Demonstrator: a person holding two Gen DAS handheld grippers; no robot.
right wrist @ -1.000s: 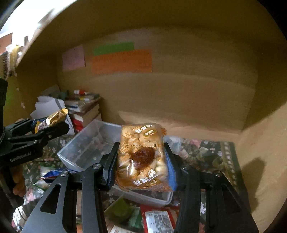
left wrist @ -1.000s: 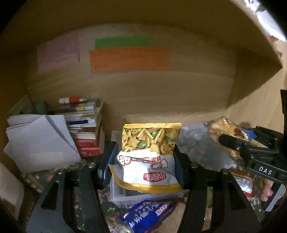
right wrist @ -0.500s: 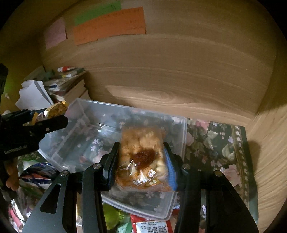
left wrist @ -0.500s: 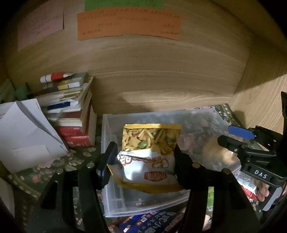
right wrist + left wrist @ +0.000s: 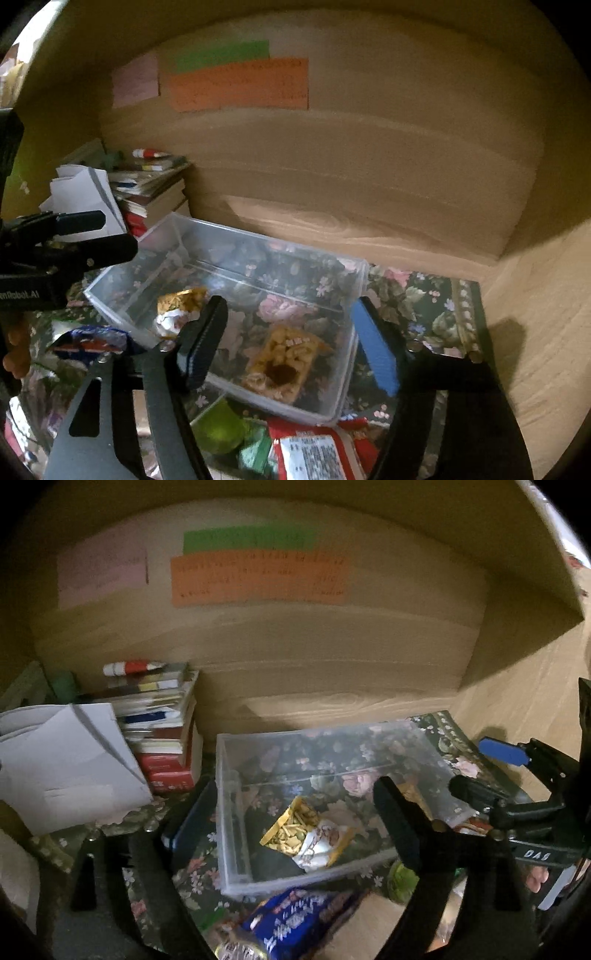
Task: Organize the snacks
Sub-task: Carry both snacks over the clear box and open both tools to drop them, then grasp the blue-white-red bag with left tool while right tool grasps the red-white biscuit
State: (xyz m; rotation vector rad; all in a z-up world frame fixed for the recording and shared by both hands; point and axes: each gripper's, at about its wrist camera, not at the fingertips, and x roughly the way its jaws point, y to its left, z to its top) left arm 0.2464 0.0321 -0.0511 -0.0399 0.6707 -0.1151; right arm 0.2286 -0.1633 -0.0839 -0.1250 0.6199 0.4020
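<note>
A clear plastic bin [image 5: 236, 834] [image 5: 354, 295] sits on a floral cloth. A yellow-and-white snack bag [image 5: 306, 834] lies in its left part; it also shows in the right wrist view [image 5: 177, 310]. A clear-wrapped nut cake [image 5: 284, 360] lies in its right part. My left gripper [image 5: 291, 812] is open and empty above the bin. My right gripper [image 5: 288, 339] is open and empty above the nut cake.
A blue snack bag [image 5: 295, 923], green packets [image 5: 221, 428] and a red-and-white packet [image 5: 314, 458] lie in front of the bin. A stack of books [image 5: 162, 738] and white papers [image 5: 62, 764] stand left. Wooden walls close the back and right.
Both grippers opened and let go: the yellow bag and the nut cake now lie in the bin. Both grippers have pulled back and up.
</note>
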